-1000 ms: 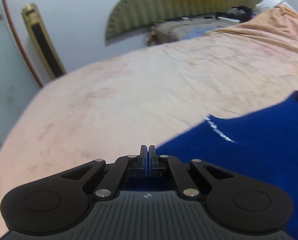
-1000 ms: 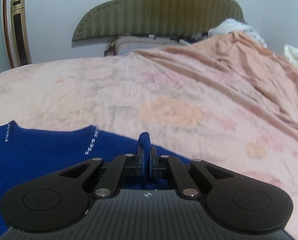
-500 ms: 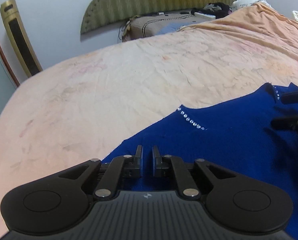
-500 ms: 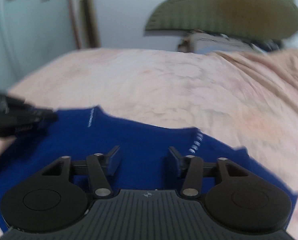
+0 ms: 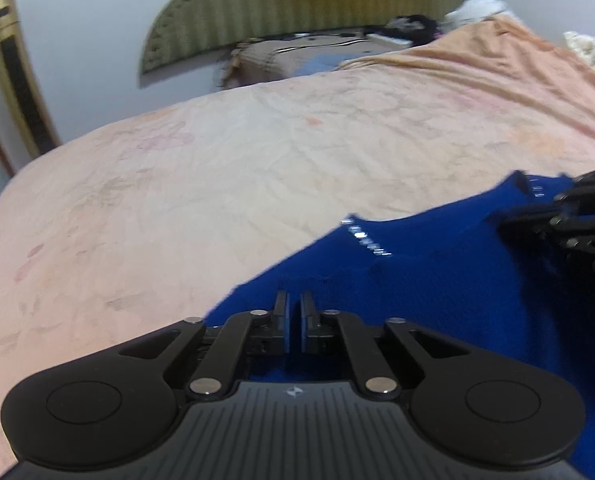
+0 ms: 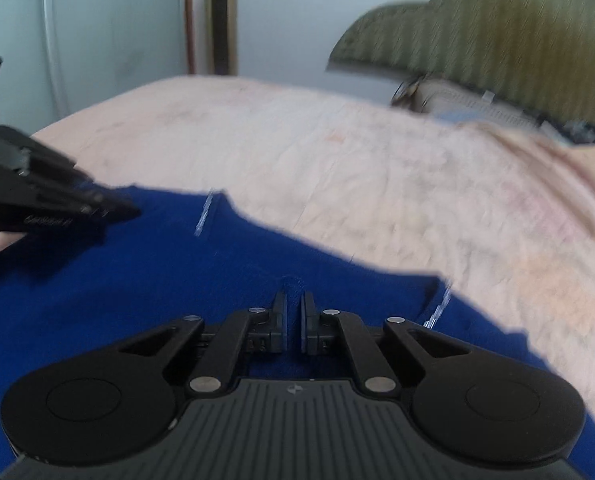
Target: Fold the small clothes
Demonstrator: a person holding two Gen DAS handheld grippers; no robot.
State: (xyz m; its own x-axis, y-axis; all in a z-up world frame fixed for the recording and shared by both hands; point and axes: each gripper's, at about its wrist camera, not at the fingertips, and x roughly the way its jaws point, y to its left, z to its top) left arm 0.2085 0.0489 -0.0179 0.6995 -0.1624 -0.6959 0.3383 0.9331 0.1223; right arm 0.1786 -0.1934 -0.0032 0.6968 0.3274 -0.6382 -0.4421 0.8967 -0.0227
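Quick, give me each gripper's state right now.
Left gripper: shut on the blue garment.
Right gripper: jaws just closing, now shut on the same garment.

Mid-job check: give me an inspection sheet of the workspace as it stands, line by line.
Surface: bed with peach floral bedspread, creased.
Job's things: one blue garment with sparkly trim, lying on the bedspread.
Clutter: pillows and dark items by the headboard.
Grippers: left gripper and right gripper, jaws nearly together over blue fabric; whether they pinch it cannot be told. The right jaws have just been closing.
Cables: nothing seen.
Surroundings: gold tower fan, white wall.
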